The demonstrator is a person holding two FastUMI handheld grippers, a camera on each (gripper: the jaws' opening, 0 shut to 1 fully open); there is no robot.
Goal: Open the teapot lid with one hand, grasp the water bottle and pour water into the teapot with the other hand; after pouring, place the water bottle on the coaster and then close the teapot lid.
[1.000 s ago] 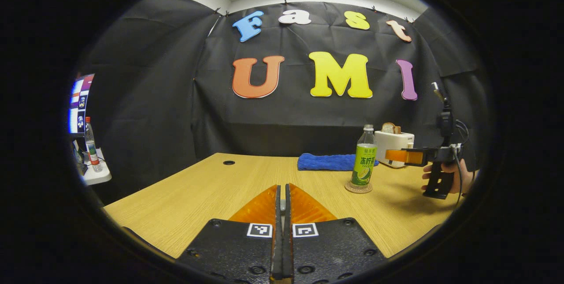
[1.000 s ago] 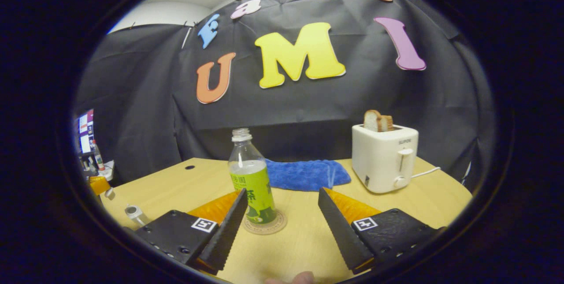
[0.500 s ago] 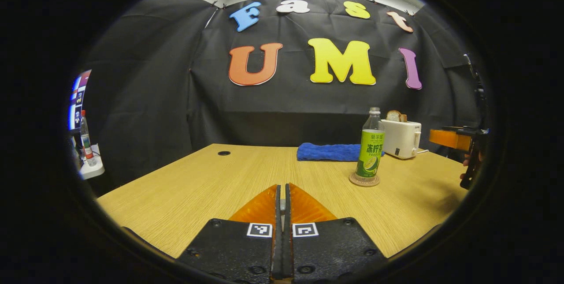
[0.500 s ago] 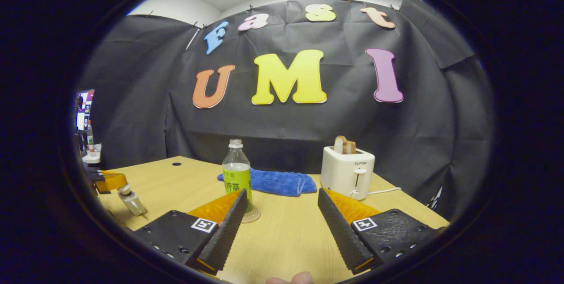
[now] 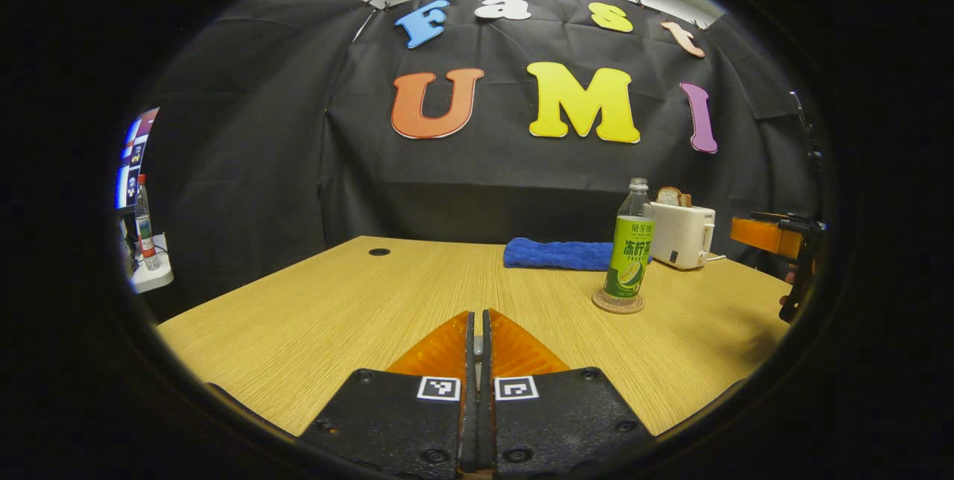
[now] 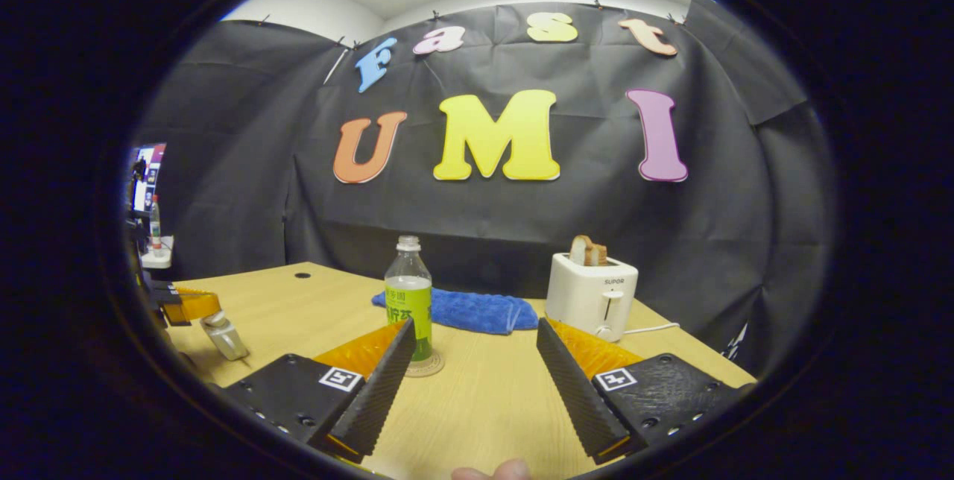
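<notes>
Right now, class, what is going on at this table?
A person holds a gripper in each hand over a wooden table. The water bottle stands upright on its coaster, in nobody's grip. The right gripper is open and apart from the bottle. The left gripper is shut on nothing. A toaster and blue cloth sit behind.

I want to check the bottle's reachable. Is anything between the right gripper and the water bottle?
Nothing visible: the open right gripper faces the water bottle, which stands on its coaster across bare table.

Black cloth wall (image 5: 246, 167), wooden table (image 5: 358, 301)
</notes>
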